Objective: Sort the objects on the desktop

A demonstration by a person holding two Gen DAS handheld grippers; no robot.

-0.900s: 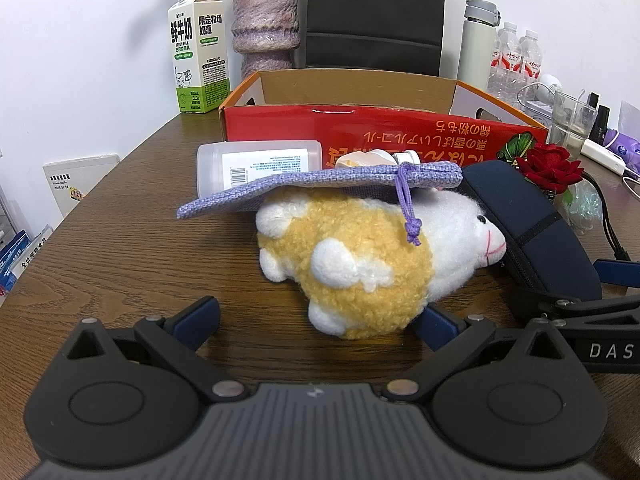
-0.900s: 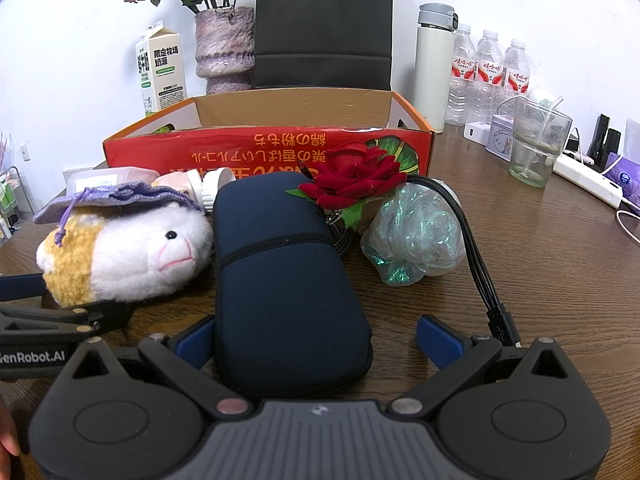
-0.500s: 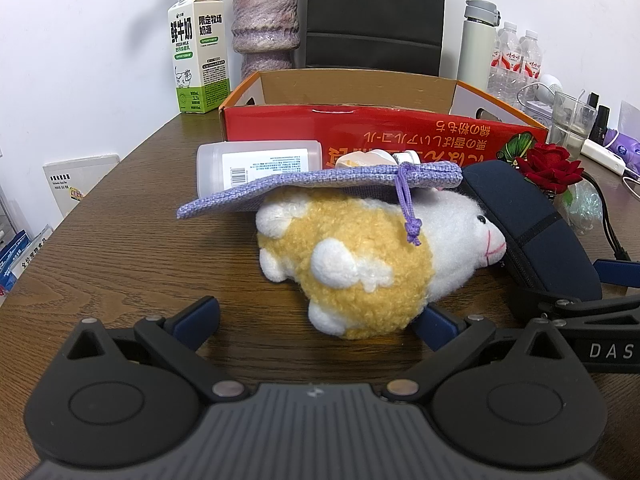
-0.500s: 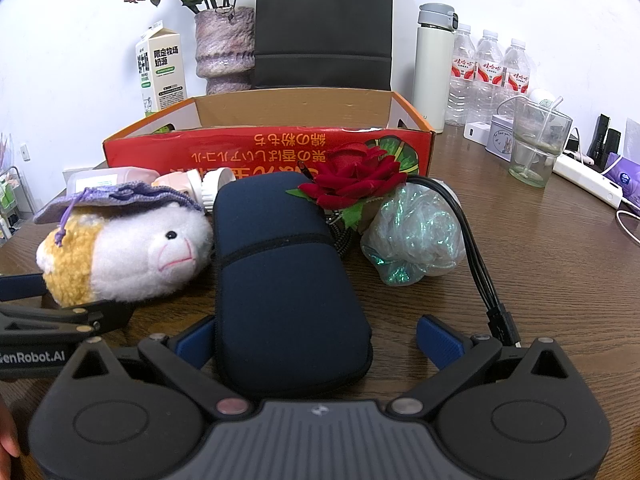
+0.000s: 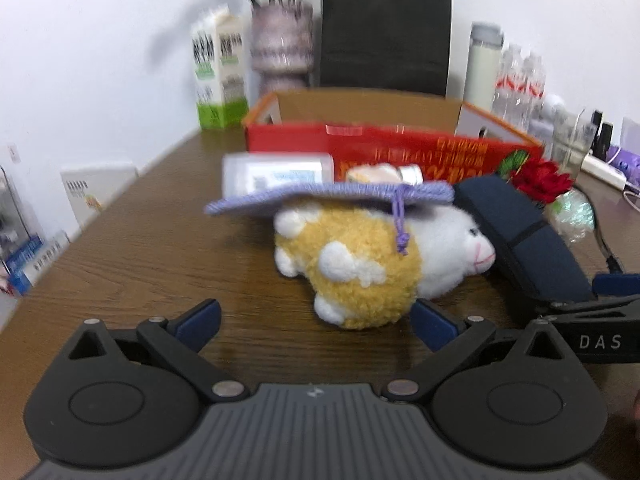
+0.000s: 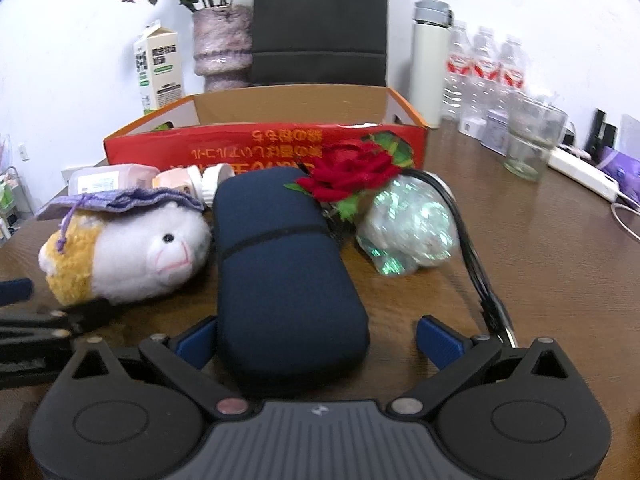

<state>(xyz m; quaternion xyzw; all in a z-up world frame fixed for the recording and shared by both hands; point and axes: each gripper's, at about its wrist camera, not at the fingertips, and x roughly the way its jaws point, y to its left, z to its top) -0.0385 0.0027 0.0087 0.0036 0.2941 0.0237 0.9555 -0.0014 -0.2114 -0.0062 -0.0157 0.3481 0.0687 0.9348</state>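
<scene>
1. The left gripper (image 5: 316, 322) hangs low over the brown wooden table (image 5: 160, 240) with its blue-tipped fingers spread wide and nothing between them; its right fingertip sits just beside the rump of the yellow-and-white plush sheep (image 5: 380, 256), which suggests the toy is its target.
2. The right gripper (image 6: 320, 338) is likewise spread apart and empty, its jaws straddling the near end of the long navy fabric zip case (image 6: 286, 272), probably lined up for a grasp across the case's width.
3. The sheep lies on its side on the table, touching the case, with a flat purple knitted drawstring pouch (image 5: 332, 196) draped on top; lifting the toy would likely tip the pouch off.
4. Behind these, a white labelled plastic bottle (image 5: 276, 174) and a smaller pale container lie on their sides against the red cardboard box (image 6: 260, 148), whose open top makes it the likely place for sorted items.
5. The right wrist view shows what the left barely catches: a red artificial rose (image 6: 352, 172), a crumpled iridescent plastic wrap (image 6: 412, 228) and a black cable (image 6: 472, 256) running beside the case.
6. The left wrist view, blurred, alone shows the sheep's back and the bare table on that side.
7. Farthest off stand a milk carton (image 6: 160, 72), a vase of dried flowers (image 6: 222, 44) and a white flask (image 6: 430, 64).
</scene>
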